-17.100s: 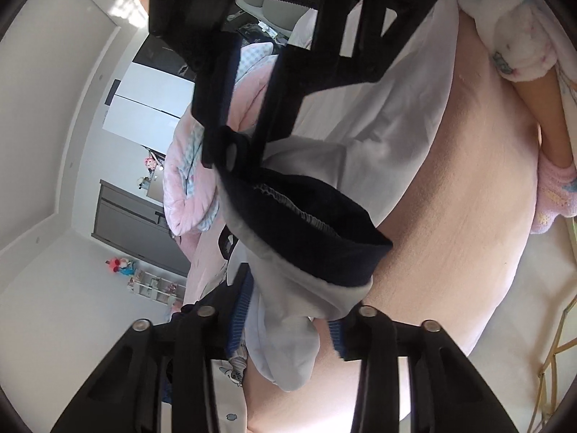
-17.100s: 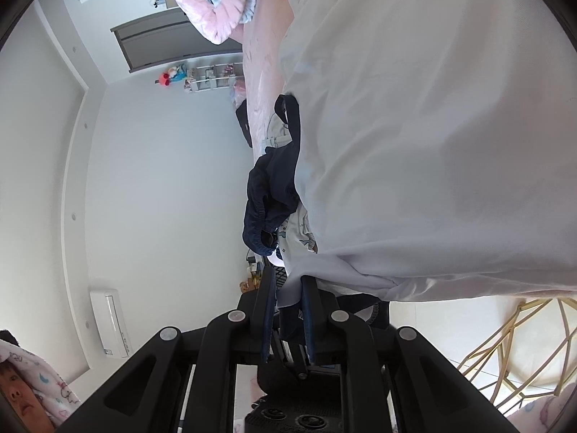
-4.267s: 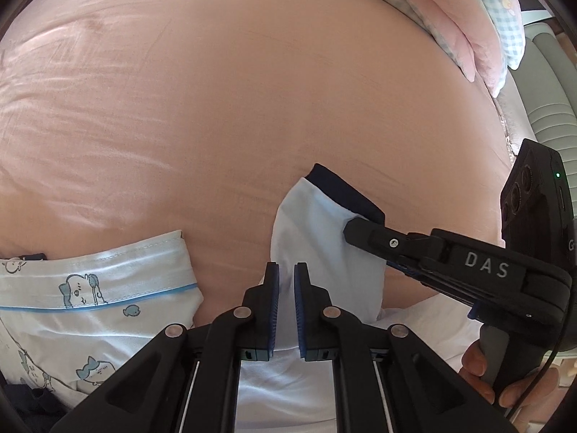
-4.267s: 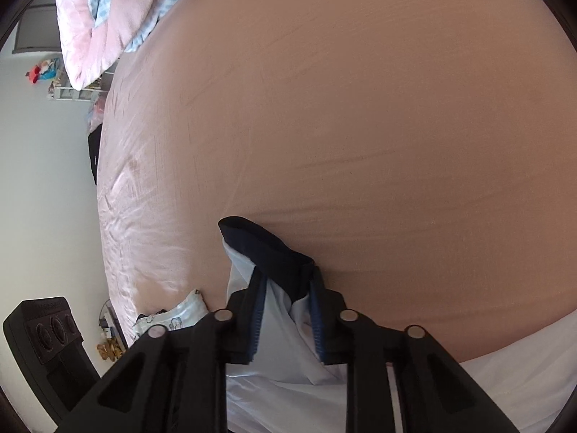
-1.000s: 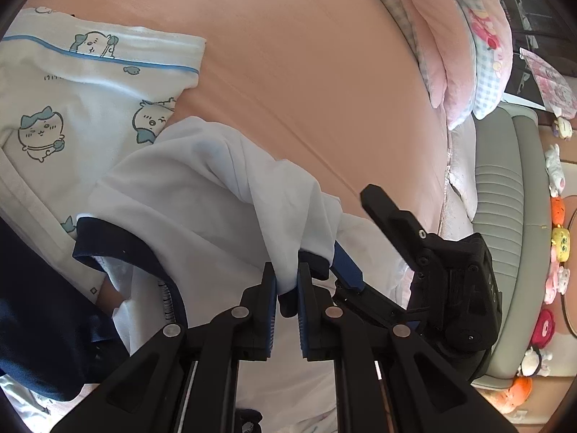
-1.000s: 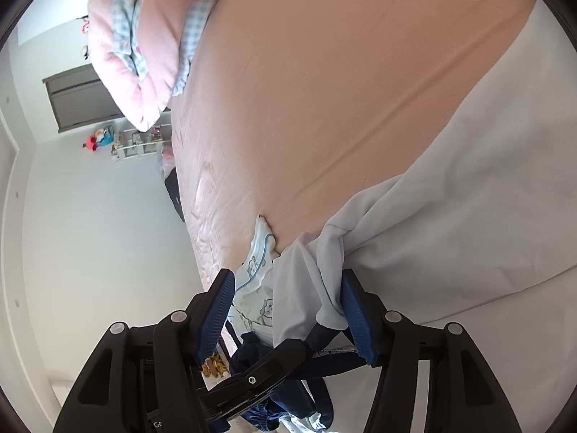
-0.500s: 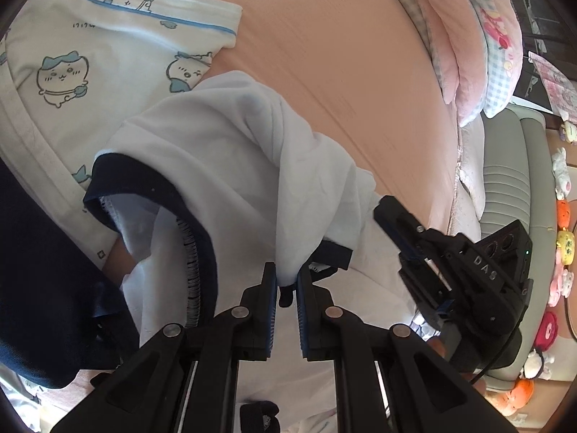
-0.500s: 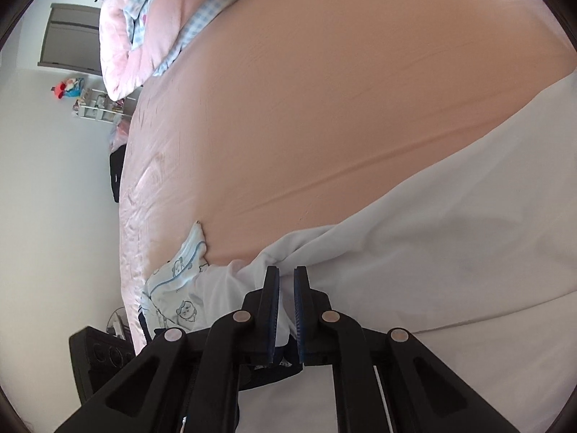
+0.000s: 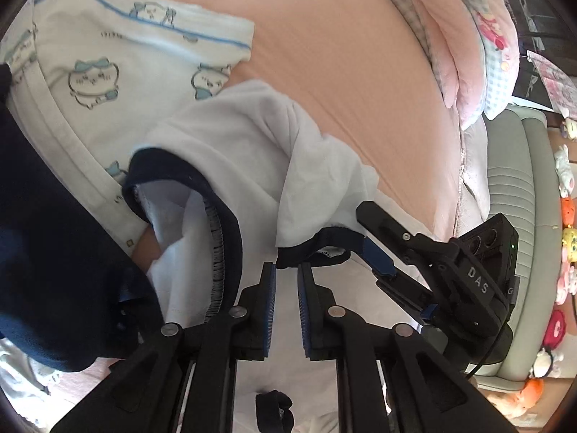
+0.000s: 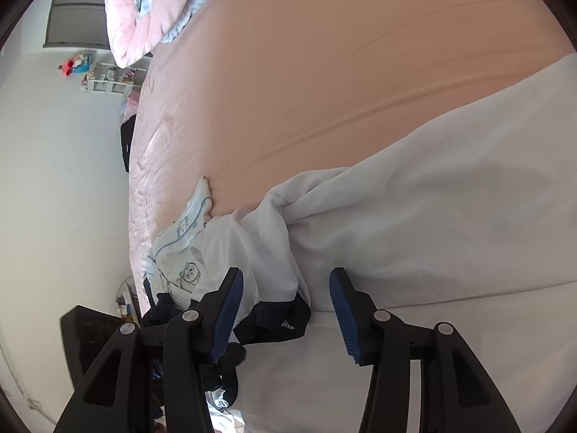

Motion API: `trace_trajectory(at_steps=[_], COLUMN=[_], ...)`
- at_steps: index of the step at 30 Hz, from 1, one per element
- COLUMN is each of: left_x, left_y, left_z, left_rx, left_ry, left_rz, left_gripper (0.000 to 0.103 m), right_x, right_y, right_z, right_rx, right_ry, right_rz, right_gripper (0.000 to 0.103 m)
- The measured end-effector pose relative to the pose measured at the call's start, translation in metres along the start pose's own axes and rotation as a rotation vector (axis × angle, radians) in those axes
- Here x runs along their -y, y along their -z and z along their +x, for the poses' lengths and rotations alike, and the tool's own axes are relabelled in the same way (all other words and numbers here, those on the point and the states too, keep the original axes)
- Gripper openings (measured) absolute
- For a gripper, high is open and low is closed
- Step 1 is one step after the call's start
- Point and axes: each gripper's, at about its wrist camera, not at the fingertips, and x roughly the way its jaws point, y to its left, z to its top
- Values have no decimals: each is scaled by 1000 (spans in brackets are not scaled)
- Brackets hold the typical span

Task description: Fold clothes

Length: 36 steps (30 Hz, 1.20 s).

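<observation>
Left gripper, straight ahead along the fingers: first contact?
Likely the navy cuff of the white shirt's sleeve, bunched just past the left gripper's tips. The narrow gap between the fingers lines up with it. Depth is uncertain in the fisheye; the right gripper's finger sits off to the side.

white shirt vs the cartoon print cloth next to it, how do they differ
The white shirt is plain with navy trim; the cartoon print cloth carries blue animal faces and a thin blue line. The white shirt is bunched and folded over itself, while the cartoon print cloth lies flatter, partly under it. Both rest on the pink bedsheet.
</observation>
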Motion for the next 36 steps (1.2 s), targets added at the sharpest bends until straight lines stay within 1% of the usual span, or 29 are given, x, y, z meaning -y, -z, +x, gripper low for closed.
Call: trace_trajectory(at_steps=[1,2,4,6,7,10,11,15,17,19,23,25,28,29,31,33,34,36], left_x=[2,3,5,6,6,9,12,21,25,27,20,19,17,18,22,25,23,16], left_y=[0,0,-2,-4,-6,-10,-9,-4,-2,3,15,18,20,20,16,9,8,8], left_z=[-3,-7,-11,-10,-6,7,9,10,9,1,-23,-32,-37,-36,-27,-7,0,10], left_rx=[11,23,46,53,40,3,7,31,46,73,112,127,137,145,156,137,121,108], left_ry=[-9,-14,-2,22,28,21,13,0,-5,6,45,65,81,93,99,79,70,53], left_rz=[7,14,20,8,1,-4,3,35,48,57,39,47,37,39,36,14,-1,-23], left_gripper=[26,48,76,77,77,77,77,77,77,77,77,77,77,77,77,77,77,77], right_x=[-3,-6,-7,-7,-7,-9,-9,-9,-3,3,10,7,-1,-3,-3,-2,-1,0], right_y=[1,1,1,0,0,1,1,3,2,1,2,4,5,5,7,10,10,10], right_z=[0,0,2,5,6,7,6,4,3,2,1,2,3,4,4,3,4,6], right_rx=[4,6,1,0,2,20,22,28,28,31,47,45,37,43,66,94,100,105], right_ry=[6,6,-1,-11,-16,-26,-24,-20,-41,-62,-84,-77,-7,14,9,-14,-10,-17], right_rz=[-12,-16,-7,10,18,9,-1,-35,-14,11,24,-15,-108,-132,-156,-151,-153,-159], right_gripper=[50,50,50,50,50,50,50,50,50,50,50,50,50,50,50,50,50,54])
